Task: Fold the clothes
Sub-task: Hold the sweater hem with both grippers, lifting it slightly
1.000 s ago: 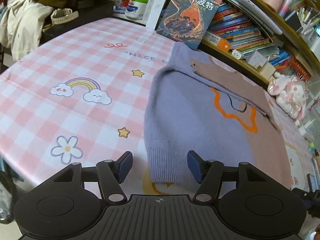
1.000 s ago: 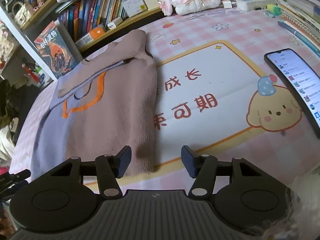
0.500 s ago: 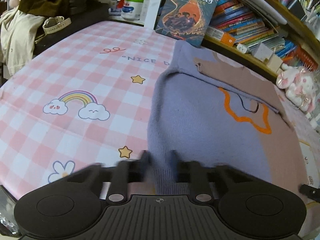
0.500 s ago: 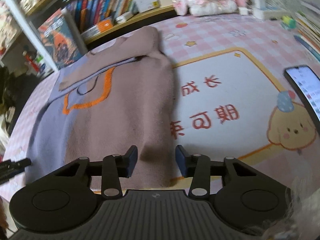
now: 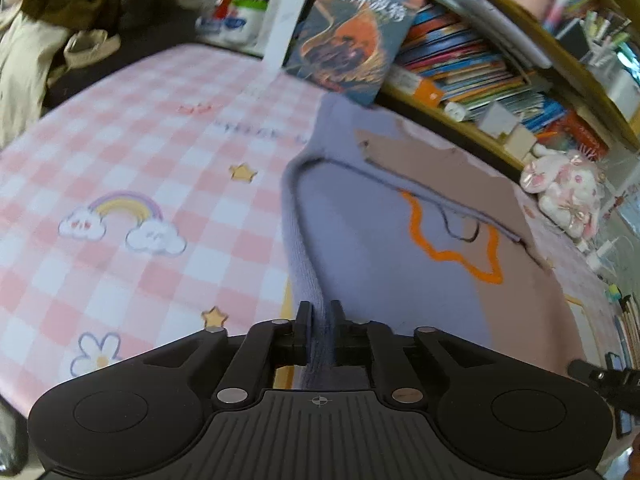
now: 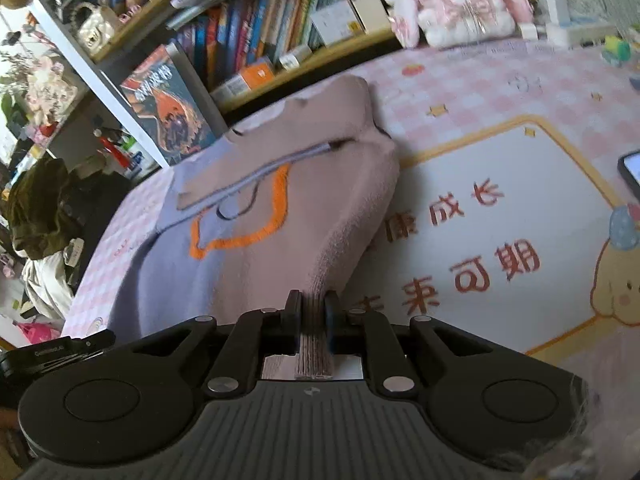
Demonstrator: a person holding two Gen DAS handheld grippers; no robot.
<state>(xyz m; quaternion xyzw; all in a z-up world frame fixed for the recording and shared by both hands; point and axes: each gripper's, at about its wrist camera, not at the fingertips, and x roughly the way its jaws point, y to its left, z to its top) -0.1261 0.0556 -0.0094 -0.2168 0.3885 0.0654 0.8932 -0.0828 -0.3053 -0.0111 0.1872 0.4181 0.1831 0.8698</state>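
A two-tone sweater (image 5: 372, 248) lies on the pink checked tabletop (image 5: 120, 152), lavender on its left half and dusty pink on its right, with an orange outline stitched across the front and a sleeve folded over the chest. The left gripper (image 5: 320, 316) pinches the lavender hem corner, its jaws easing apart a little while the knit is between the pads and lifted into a ridge. The right gripper (image 6: 312, 308) clamps the pink hem corner, its jaws closing tight on the ribbed edge, which rises off the tabletop. Beyond the sweater stand a propped book (image 5: 352, 36) and a plush rabbit (image 6: 460, 0).
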